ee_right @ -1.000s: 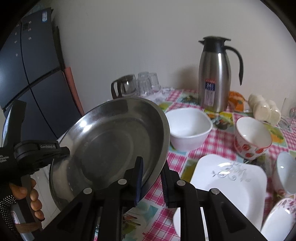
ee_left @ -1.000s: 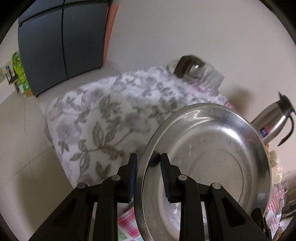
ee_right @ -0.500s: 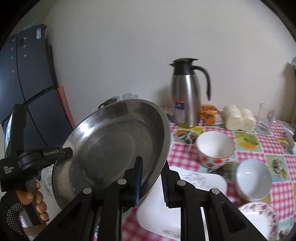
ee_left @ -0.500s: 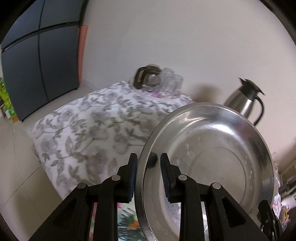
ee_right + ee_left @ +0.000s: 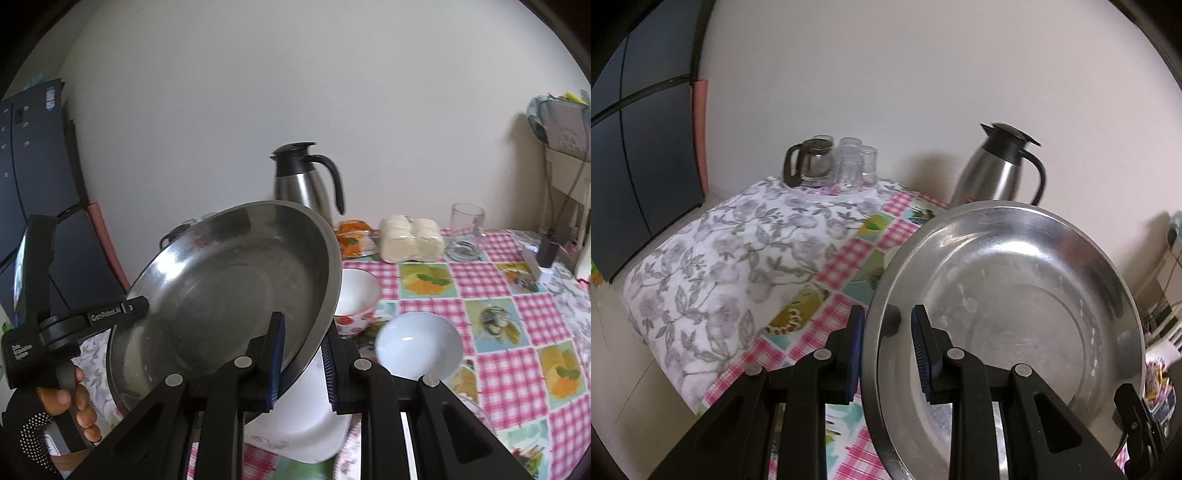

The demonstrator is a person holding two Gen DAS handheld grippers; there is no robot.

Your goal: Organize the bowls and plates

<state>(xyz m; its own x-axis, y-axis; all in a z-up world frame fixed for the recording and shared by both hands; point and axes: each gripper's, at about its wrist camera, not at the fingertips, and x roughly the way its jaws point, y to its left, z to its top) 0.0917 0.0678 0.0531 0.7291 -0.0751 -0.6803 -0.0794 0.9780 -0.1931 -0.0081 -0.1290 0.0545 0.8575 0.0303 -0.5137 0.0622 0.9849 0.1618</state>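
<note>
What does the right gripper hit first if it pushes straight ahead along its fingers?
The right gripper is already clamped on the steel plate rim, so that travels with it. Beyond, probably the strawberry-patterned bowl just past the fingertips, with the steel thermos farther back; depth is unclear through the fisheye.

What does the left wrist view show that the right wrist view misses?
Left wrist only: the floral cloth and the glass tumblers beside the coffee pot.

Right wrist only: the white bowls, the square white plate and the person's hand.

Both: the steel plate, gripped at opposite rims by the left claw and the right claw, and the steel jug.
</note>
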